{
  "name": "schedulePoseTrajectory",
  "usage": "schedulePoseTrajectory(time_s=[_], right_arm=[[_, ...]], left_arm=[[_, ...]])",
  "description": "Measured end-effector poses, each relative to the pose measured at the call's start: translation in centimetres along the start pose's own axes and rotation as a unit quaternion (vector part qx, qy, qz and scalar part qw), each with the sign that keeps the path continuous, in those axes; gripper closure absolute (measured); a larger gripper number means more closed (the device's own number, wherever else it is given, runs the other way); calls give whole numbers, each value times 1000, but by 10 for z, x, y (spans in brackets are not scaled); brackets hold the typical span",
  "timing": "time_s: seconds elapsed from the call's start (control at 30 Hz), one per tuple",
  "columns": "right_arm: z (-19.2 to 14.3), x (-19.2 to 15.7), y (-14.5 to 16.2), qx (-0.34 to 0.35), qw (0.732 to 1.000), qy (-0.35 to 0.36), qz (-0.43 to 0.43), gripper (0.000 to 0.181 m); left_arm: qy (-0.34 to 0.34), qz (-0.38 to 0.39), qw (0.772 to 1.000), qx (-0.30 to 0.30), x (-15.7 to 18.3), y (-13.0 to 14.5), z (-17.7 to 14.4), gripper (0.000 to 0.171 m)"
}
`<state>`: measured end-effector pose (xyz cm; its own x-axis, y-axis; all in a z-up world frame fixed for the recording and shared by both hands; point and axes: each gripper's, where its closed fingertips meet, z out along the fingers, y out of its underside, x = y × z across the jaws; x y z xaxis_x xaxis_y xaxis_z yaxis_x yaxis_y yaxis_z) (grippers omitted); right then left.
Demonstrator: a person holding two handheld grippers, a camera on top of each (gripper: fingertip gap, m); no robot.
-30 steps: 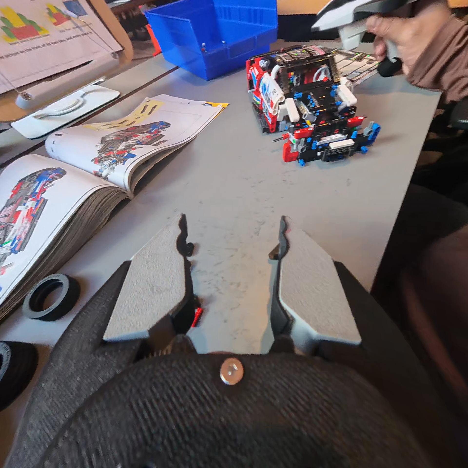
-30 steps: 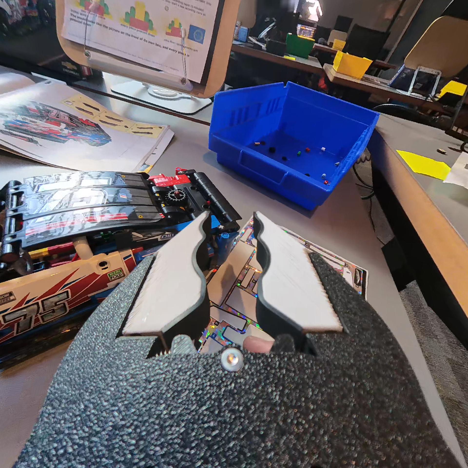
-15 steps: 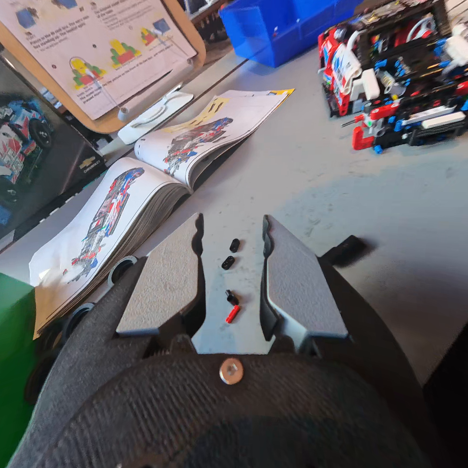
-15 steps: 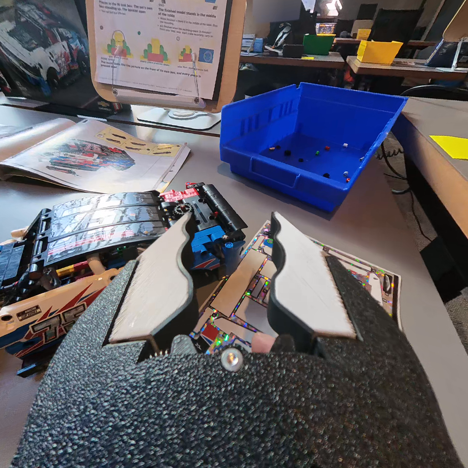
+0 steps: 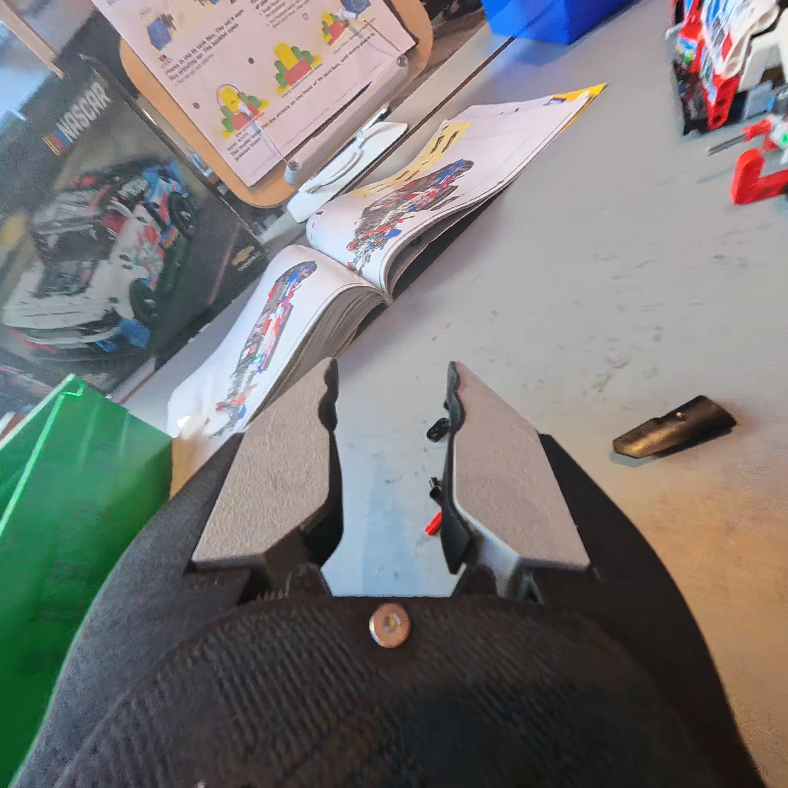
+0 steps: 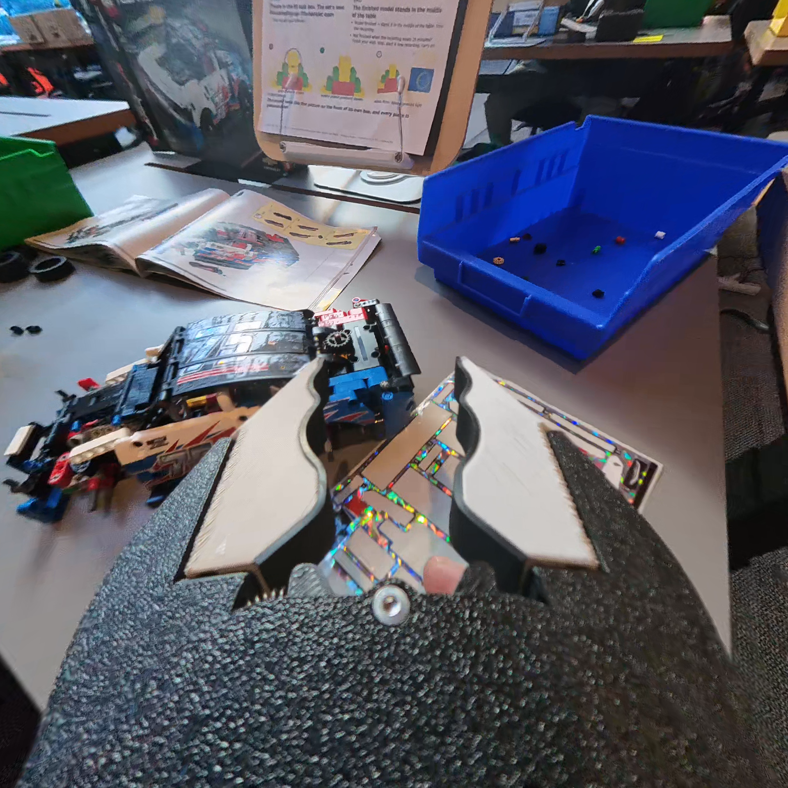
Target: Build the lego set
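The part-built lego car (image 6: 239, 383), black, white, red and blue, lies on the grey table just left of my right gripper (image 6: 386, 369), which is open and empty above a holographic sticker sheet (image 6: 430, 464). The car's edge shows at the top right of the left wrist view (image 5: 733, 81). My left gripper (image 5: 390, 371) is open and empty over the table. Small black pins (image 5: 438, 427) and a red pin (image 5: 433, 523) lie by its right finger. A black curved panel piece (image 5: 673, 430) lies to its right.
An open instruction booklet (image 5: 383, 239) (image 6: 221, 247) lies behind. A blue bin (image 6: 597, 239) holds several tiny pieces. A green bin (image 5: 64, 490) (image 6: 34, 187) stands at the left, with black tyres (image 6: 51, 268) beside it. A clipboard stand (image 6: 358, 76) and the set's box (image 5: 98, 239) stand at the back. Tip to tip, the grippers are about 45 cm apart.
My left gripper has swung left and closer to the booklet; the pins now lie by its right finger, and the green bin has come into view. My right gripper has pulled back and opened wider.
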<state>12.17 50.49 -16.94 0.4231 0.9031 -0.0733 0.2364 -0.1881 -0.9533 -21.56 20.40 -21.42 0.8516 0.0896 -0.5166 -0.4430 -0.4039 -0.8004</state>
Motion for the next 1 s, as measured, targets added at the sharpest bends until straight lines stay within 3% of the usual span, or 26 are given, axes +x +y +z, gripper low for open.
schedulePoseTrajectory(time_s=[0.1,0.2,0.3,0.37,0.47,0.63,0.73,0.8,0.93,1.0], right_arm=[[-26,-2,2,-13,1000,-14,-3,127],[-47,-6,24,-64,997,-28,-21,131],[-66,-3,56,-128,991,-25,-44,132],[-74,5,77,-159,986,-14,-43,143],[-75,18,93,-178,984,-2,-29,146],[-57,26,114,-236,970,-4,-61,142],[-56,20,129,-264,963,-35,-44,161],[-63,11,132,-264,962,-54,-33,175],[-76,-7,137,-264,961,-72,-39,175],[-81,-20,139,-267,959,-87,-29,169]], left_arm=[[-12,48,999,-5,7,0,1,123],[-26,67,997,-12,8,1,1,124],[-51,25,998,-8,5,-9,-9,124],[-37,-12,999,16,21,-31,-23,123],[26,-25,998,56,75,-77,-42,125],[209,-56,972,95,210,-159,-53,140],[275,-64,956,79,277,-197,-33,144],[280,-26,958,55,304,-214,-6,148],[228,95,969,32,315,-255,69,144],[222,134,966,-15,315,-263,110,145]])
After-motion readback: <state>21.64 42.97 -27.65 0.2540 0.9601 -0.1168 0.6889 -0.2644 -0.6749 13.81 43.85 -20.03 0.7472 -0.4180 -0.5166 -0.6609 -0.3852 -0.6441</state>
